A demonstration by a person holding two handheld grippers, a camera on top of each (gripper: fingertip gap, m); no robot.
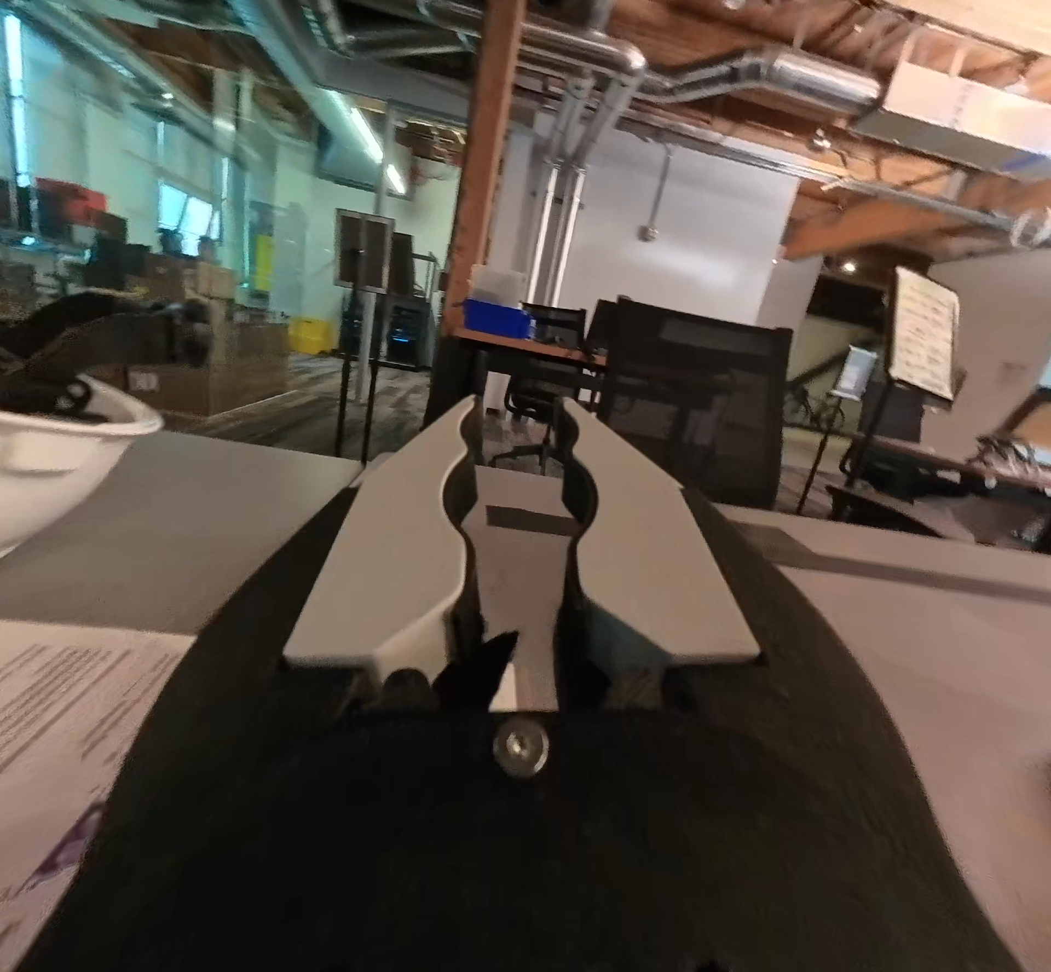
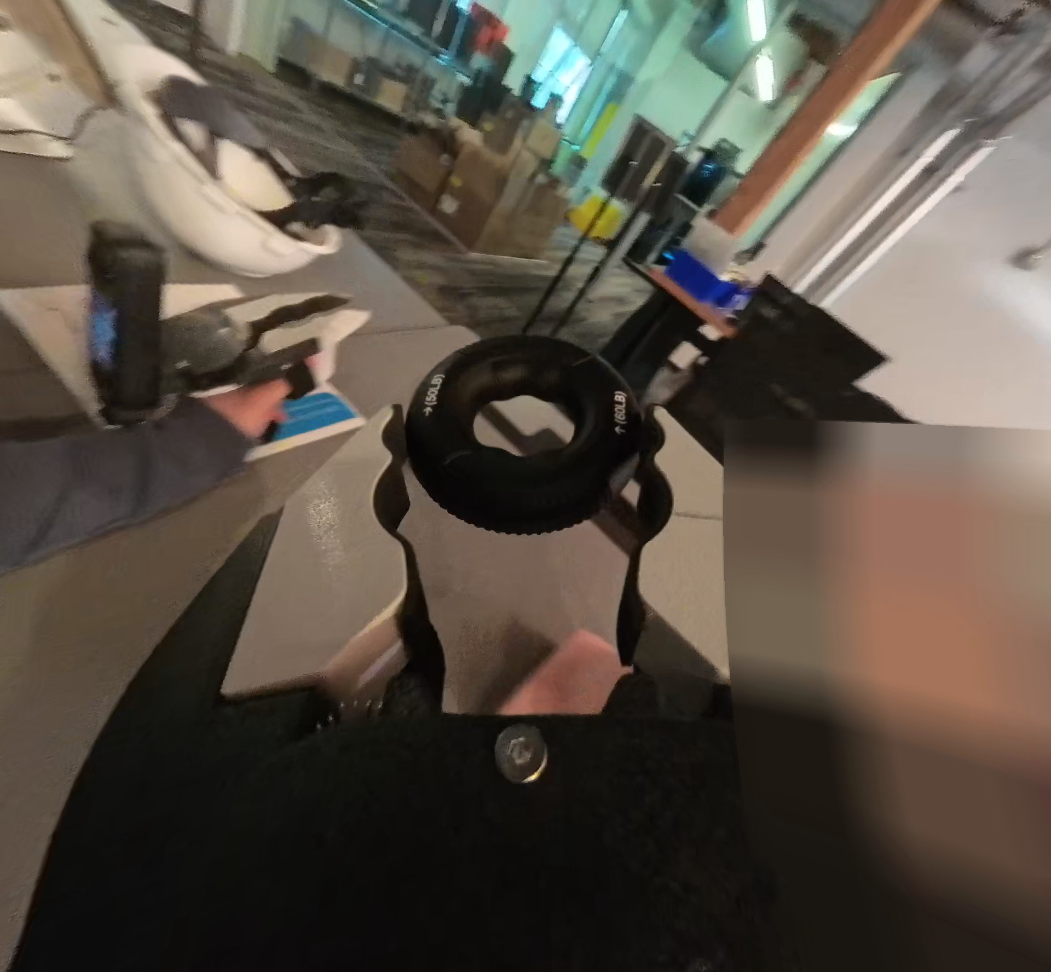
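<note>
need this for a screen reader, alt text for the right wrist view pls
The right gripper holds a black rubber ring between its fingertips, above a grey table. To the left, farther off, are the left gripper, a white helmet and a printed sheet.

ring [image 2: 520,436]: matt black rubber, ribbed outer edge
right gripper [image 2: 523,433] fingers [image 2: 392,484]: smooth grey plastic, slight sheen
gripper screw [image 1: 520,752]: shiny metal
helmet [image 1: 62,447]: glossy white plastic shell
table [image 1: 187,518]: smooth matt grey
sheet [image 1: 62,706]: printed paper
</note>
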